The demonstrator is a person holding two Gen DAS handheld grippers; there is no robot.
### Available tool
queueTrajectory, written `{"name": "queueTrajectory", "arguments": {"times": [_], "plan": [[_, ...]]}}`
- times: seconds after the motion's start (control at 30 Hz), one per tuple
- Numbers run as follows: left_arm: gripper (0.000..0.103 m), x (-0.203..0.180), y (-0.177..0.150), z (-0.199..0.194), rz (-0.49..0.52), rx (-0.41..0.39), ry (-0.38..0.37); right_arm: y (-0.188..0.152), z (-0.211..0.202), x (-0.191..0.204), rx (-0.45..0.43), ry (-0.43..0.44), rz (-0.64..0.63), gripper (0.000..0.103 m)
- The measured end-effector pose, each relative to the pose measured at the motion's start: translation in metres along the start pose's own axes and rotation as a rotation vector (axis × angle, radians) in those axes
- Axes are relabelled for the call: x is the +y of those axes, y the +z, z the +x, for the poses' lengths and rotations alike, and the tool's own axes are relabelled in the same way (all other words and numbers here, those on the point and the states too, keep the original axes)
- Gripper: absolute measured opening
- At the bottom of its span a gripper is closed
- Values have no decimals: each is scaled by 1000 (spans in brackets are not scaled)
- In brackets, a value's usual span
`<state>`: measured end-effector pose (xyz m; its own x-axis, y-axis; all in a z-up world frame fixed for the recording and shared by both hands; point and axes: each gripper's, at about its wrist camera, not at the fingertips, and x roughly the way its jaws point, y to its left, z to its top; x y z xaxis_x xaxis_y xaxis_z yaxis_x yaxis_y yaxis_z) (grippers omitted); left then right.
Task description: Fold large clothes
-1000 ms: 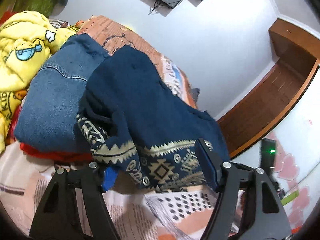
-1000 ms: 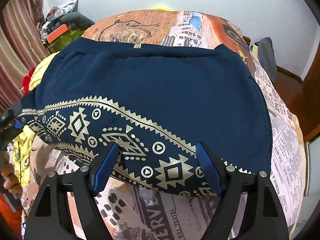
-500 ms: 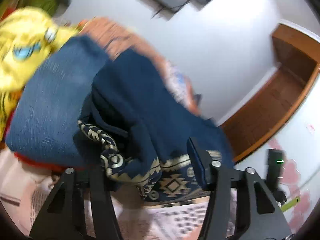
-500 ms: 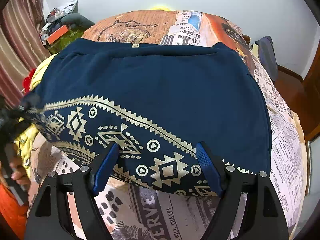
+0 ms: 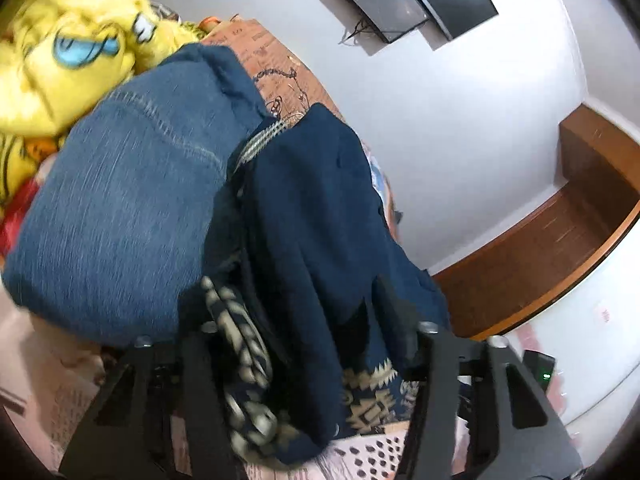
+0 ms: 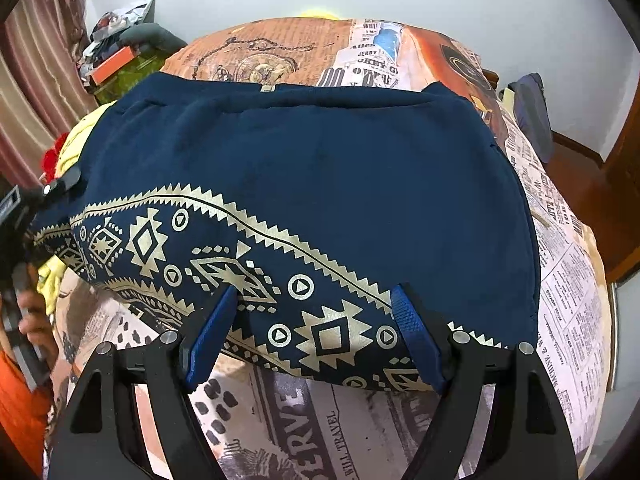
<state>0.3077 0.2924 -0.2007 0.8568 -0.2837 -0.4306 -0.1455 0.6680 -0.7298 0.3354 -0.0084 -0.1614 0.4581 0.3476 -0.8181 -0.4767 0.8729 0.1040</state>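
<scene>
**Navy sweatshirt being gathered at one end on the bed**

A navy sweatshirt (image 6: 320, 184) with a gold geometric band is being shown spread across a newspaper-print bedsheet (image 6: 568, 280), its patterned hem lying nearest the right wrist camera; the right gripper (image 6: 316, 336) is being held over that hem with its blue-padded fingers (image 6: 208, 332) spread wide apart, and nothing is being pinched between them; the cloth is merely being framed by the two fingers.

In the left wrist view, the left gripper (image 5: 308, 344) is being seen pushed into a bunched, raised fold of the same sweatshirt (image 5: 312, 216); patterned cloth is being shown crowded between its black fingers (image 5: 420, 360), yet whether it is being clamped cannot be told, since the picture is blurred and the fingertips are being hidden by fabric.

A blue denim garment (image 5: 120, 216) is being seen just beside the bunched fold, touching it; a yellow cartoon-print blanket (image 5: 68, 48) is being shown beyond the denim; a wall-mounted screen (image 5: 416, 0) is being seen above on the white wall.

In the right wrist view, the left gripper's black body (image 6: 60, 184) is being seen at the sweatshirt's left end.
</scene>
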Motion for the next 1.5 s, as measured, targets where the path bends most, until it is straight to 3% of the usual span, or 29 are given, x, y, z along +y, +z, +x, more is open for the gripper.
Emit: {"name": "queueTrajectory", "arguments": {"times": [0.03,0.13,0.3,0.5,0.57,0.83,1.07,1.23,1.33,1.5], "plan": [[20,-7,3,2,28,11,21,1,0,0,3,-1,5,77],[13,-25,12,-5,69,5,33,6,-4,0,-5,7,18,77],[9,-59,28,-31,72,-31,-63,24,-12,9,-46,9,-1,77],[9,-115,56,-49,179,-107,-43,50,-25,27,-131,56,-14,77],[9,-128,56,-51,219,-107,-6,54,-21,35,-135,73,-19,77],[9,-173,28,-7,347,11,117,46,53,53,36,140,-19,77],[9,-223,-1,47,443,108,106,40,30,23,28,172,7,76],[9,-254,-39,94,500,219,78,10,-23,-34,-71,18,51,77],[9,-265,-70,121,542,308,60,-8,-40,-70,-74,-83,77,77],[9,-266,-115,152,585,434,64,-31,-45,-115,-34,-144,160,77]]}}
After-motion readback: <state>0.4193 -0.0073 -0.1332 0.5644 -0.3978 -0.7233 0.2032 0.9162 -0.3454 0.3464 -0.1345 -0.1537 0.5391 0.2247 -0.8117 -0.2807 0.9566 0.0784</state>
